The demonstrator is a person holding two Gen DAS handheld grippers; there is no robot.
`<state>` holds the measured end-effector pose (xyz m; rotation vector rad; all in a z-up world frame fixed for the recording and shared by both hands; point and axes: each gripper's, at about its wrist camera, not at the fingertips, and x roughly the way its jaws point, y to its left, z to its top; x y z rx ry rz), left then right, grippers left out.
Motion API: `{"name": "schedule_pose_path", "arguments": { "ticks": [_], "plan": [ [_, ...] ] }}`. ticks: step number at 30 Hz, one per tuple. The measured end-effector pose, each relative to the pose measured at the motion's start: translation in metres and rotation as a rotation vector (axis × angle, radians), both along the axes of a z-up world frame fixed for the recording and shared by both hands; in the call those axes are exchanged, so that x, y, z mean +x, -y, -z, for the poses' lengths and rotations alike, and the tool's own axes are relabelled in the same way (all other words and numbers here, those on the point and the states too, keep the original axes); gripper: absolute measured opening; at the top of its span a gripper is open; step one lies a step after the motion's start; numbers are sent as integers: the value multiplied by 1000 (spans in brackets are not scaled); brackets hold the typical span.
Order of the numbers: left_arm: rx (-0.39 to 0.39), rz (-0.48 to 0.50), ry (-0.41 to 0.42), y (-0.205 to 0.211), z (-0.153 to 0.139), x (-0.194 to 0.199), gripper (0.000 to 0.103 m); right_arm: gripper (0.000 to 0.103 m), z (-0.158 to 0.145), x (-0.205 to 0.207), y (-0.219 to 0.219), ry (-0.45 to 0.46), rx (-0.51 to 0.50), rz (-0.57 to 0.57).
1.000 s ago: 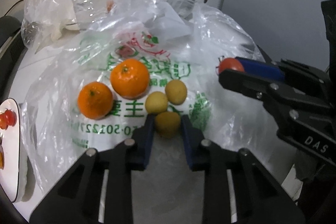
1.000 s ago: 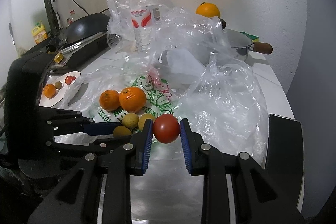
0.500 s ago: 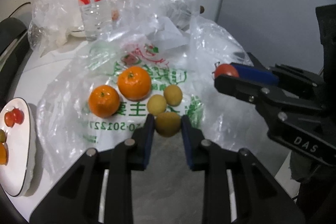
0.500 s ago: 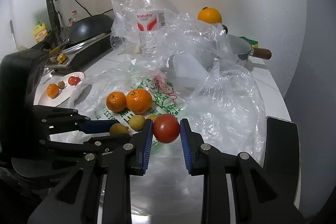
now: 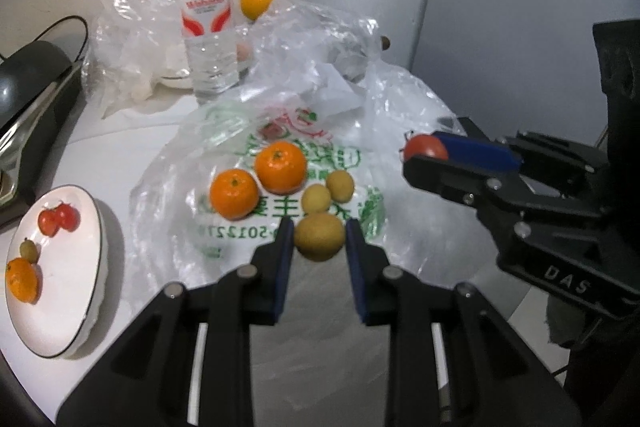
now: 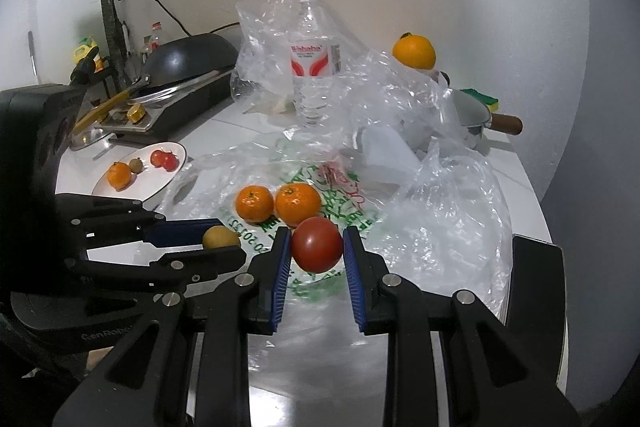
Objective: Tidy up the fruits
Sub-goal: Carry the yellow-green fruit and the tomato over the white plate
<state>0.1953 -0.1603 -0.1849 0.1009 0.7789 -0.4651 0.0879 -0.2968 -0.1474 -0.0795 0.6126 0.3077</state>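
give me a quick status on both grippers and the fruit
Left gripper shut on yellow-brown fruit. Right gripper shut on tomato. Plate at left, path looks clear.

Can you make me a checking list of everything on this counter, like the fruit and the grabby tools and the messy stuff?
Surface: white counter, partly covered by a printed plastic bag.
Job's things: two oranges and two small yellow fruits lie on the bag; white plate holds an orange, a small green fruit and small tomatoes; another orange sits high on the crumpled bags.
Clutter: water bottle, clear crumpled bags, saucepan, sponge.
Grippers: left tool shut on a yellow fruit; right tool shut on a tomato.
Cables: black cord from a wall socket.
Surroundings: stove with black wok, white wall.
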Motion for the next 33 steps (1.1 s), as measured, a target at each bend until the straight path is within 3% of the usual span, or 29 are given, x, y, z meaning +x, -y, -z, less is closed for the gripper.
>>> {"name": "schedule_pose_path", "arguments": {
  "ticks": [12,33],
  "plan": [
    [-12,-35,36,-27,-12,-15,26,28,-14,-10,-27,18,10,-46],
    [-30,-149,67,-115,-14,-31,27,28,-17,-9,-104,24,-36,-126]
  ]
}}
